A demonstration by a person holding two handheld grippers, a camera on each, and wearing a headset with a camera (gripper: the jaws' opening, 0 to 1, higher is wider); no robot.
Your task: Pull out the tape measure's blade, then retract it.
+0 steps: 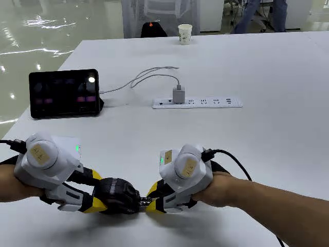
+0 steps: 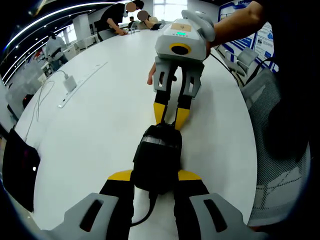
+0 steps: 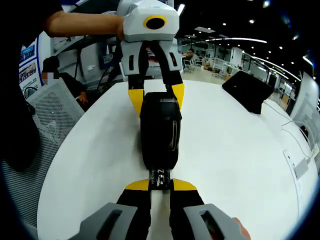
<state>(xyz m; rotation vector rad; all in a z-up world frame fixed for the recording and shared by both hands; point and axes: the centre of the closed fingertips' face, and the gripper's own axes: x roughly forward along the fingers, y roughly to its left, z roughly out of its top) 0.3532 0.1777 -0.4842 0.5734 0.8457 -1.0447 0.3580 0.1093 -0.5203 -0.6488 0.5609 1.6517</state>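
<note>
Tape measure [image 1: 119,195]: black case lying on the white desk [image 1: 257,128], at its near edge, between the two grippers.
Blade [image 3: 160,176]: a short stub showing at the case mouth, toward the right gripper.
Left gripper [image 2: 155,176]: fingers spread around the case, clamping its sides.
Right gripper [image 3: 160,186]: fingers narrow, pinched on the blade's end, just beside the case.
Tablet [image 1: 64,93]: dark screen, propped up, well apart at far left.
Power strip [image 1: 198,102]: mid-desk, with a white charger [image 1: 178,94] plugged in.
Paper cup [image 1: 185,34]: at the far edge.
</note>
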